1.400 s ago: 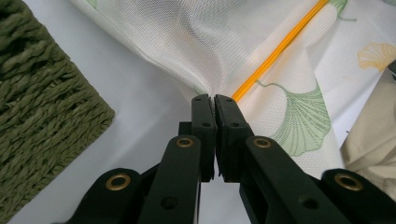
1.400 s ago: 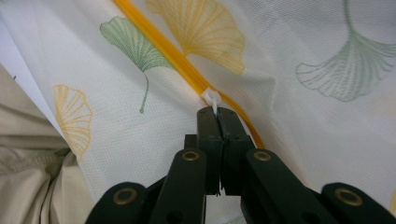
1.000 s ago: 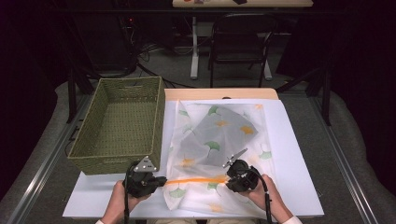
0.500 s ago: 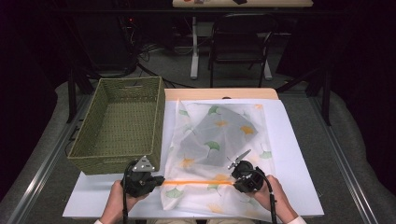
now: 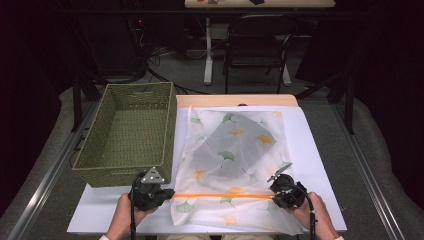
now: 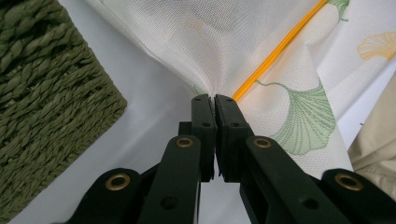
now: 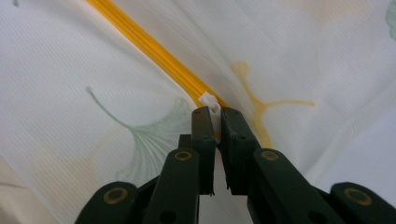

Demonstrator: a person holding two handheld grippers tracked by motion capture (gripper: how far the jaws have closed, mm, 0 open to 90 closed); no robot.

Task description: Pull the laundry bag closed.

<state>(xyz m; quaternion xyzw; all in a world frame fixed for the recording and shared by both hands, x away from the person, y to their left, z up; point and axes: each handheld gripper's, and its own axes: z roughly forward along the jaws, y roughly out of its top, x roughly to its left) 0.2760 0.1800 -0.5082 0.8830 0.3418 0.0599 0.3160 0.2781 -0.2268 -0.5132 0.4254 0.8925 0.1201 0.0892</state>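
Note:
A white mesh bag [image 5: 230, 150] printed with green and orange ginkgo leaves lies flat on the white table cover [image 5: 312, 150]. An orange zipper [image 5: 222, 195] runs across its near end. My left gripper [image 5: 167, 192] is shut on the bag's fabric [image 6: 196, 42] at the zipper's [image 6: 275, 49] left end. My right gripper [image 5: 276, 194] is at the zipper's right end, shut on the small white zipper pull [image 7: 208, 101] where the orange zipper [image 7: 149, 46] stops. In the gripper views, both pairs of jaws, left gripper [image 6: 215, 99] and right gripper [image 7: 214, 112], stand nearly together.
A green woven basket [image 5: 127, 135] stands left of the bag, its corner [image 6: 42, 93] close to my left gripper. A black chair [image 5: 255, 45] and a desk stand beyond the table's far edge. Metal rails run along both sides of the table.
My right gripper has moved to the right along the zipper with the pull in it, and the orange line between the grippers has grown longer. The left gripper has stayed in place.

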